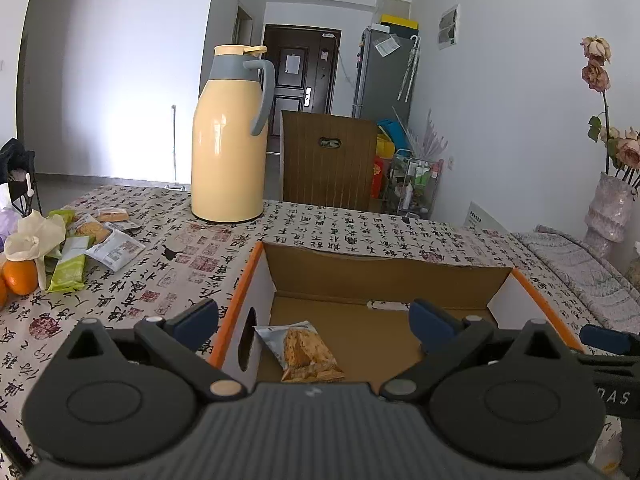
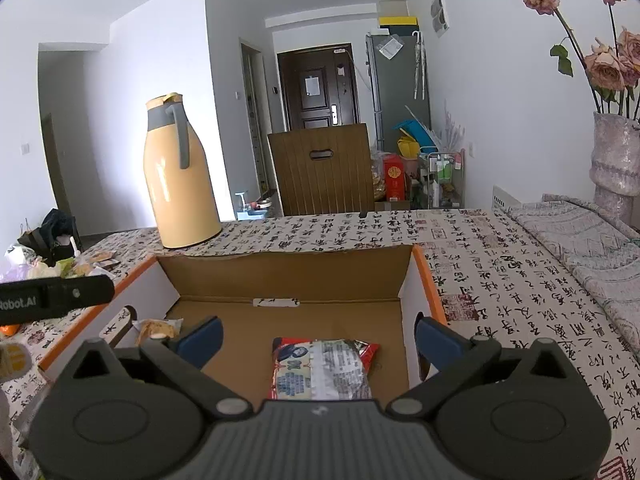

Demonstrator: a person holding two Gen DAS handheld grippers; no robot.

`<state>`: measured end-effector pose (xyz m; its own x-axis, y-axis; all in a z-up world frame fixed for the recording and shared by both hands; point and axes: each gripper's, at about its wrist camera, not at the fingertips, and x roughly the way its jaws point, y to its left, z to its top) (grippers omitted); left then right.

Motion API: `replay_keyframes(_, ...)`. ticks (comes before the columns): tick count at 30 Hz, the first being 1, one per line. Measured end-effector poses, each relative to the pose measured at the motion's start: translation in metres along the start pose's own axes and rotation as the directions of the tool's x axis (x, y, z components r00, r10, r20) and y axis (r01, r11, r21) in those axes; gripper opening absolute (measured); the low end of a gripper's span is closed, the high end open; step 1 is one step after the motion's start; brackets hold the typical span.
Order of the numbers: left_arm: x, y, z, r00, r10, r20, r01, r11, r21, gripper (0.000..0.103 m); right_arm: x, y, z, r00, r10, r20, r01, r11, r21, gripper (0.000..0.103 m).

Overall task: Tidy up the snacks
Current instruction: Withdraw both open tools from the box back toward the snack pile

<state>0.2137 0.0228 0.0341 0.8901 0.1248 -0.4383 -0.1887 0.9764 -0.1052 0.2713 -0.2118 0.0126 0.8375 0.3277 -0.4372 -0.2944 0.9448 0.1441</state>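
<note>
An open cardboard box with an orange rim (image 1: pixel 236 292) (image 2: pixel 428 280) lies on the table before both grippers. My left gripper (image 1: pixel 314 326) stands open over the box's left end, where a clear-wrapped biscuit packet (image 1: pixel 308 350) lies on the floor, touching neither pad. My right gripper (image 2: pixel 318 338) is open over the right end, above a red and silver snack packet (image 2: pixel 320 368) lying flat on the box floor. The biscuit packet (image 2: pixel 158 328) also shows at the left in the right wrist view. Several more snack packets (image 1: pixel 92 244) are heaped on the table at the far left.
A tall yellow thermos jug (image 1: pixel 228 136) (image 2: pixel 180 176) stands on the table behind the box. Oranges (image 1: pixel 18 276) and a pale cloth flower lie by the loose snacks. A vase of dried roses (image 2: pixel 616 152) stands at the right. A brown chair back (image 1: pixel 328 160) is beyond the table.
</note>
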Motion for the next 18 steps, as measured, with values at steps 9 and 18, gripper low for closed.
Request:
replay_keyframes(9, -0.014, -0.001, 0.008, 1.000, -0.004, 0.009, 0.004, 1.000, -0.010, 0.103, -0.017, 0.002, 0.010, 0.999, -0.013, 0.048, 0.014, 1.000, -0.009, 0.103)
replay_keyframes(18, -0.048, -0.003, 0.012, 0.999, -0.018, 0.050, 0.018, 1.000, 0.002, 0.103, -0.049, 0.008, 0.017, 0.996, -0.019, 0.091, 0.020, 1.000, -0.019, 0.103)
